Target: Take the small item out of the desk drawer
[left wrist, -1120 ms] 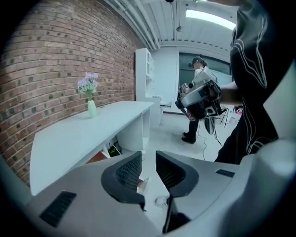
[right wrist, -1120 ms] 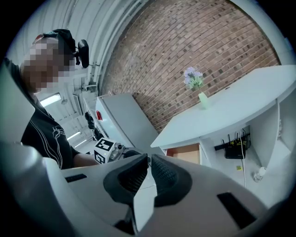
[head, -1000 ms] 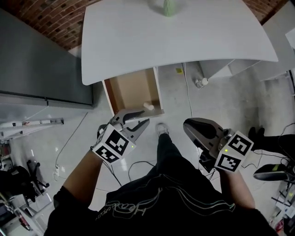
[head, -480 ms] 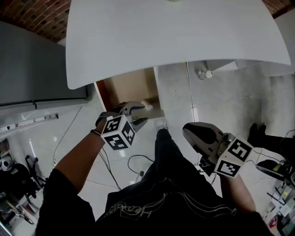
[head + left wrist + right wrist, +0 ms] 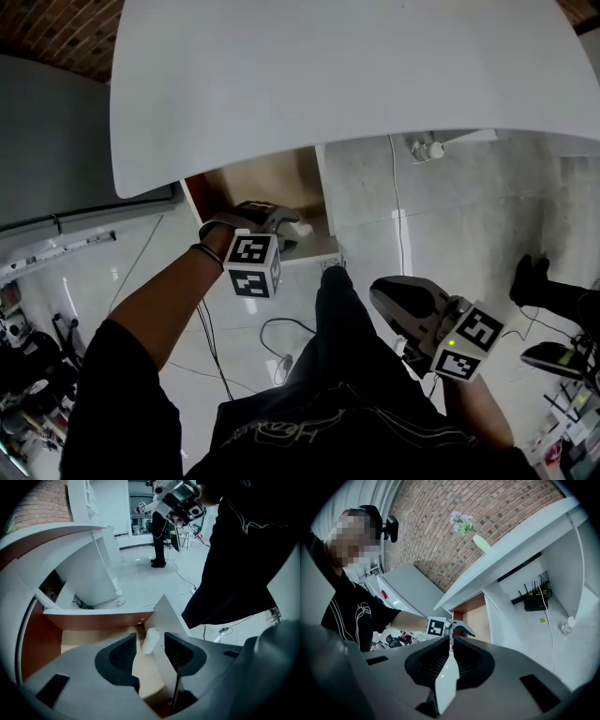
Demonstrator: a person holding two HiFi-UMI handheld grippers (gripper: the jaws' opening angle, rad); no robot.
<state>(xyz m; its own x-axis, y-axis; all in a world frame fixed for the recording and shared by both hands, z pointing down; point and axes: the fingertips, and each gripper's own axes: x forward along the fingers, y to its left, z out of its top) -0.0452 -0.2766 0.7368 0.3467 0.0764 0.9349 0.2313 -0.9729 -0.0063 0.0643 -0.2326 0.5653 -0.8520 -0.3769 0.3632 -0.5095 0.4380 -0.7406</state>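
Note:
A small white cylinder (image 5: 299,228) lies at the front right corner of the open wooden drawer (image 5: 246,184) under the white desk (image 5: 328,75). My left gripper (image 5: 281,225) reaches into the drawer's front. In the left gripper view its jaws are opening, and the cylinder (image 5: 151,637) lies just ahead of the left gripper (image 5: 150,651), between the pads without touching them. The drawer's white side wall (image 5: 164,616) runs close by the right jaw. My right gripper (image 5: 386,292) hangs low beside the person's leg, jaws together; the right gripper (image 5: 451,641) holds nothing.
A grey cabinet (image 5: 56,169) stands left of the desk. Cables (image 5: 272,328) trail over the floor below the drawer. A white bottle (image 5: 427,148) sits on the floor at the right. A vase with flowers (image 5: 480,543) stands on the desk top.
My left gripper has moved forward from below the drawer into its front, and its jaws have spread wider around the cylinder. The right gripper has stayed low and shut.

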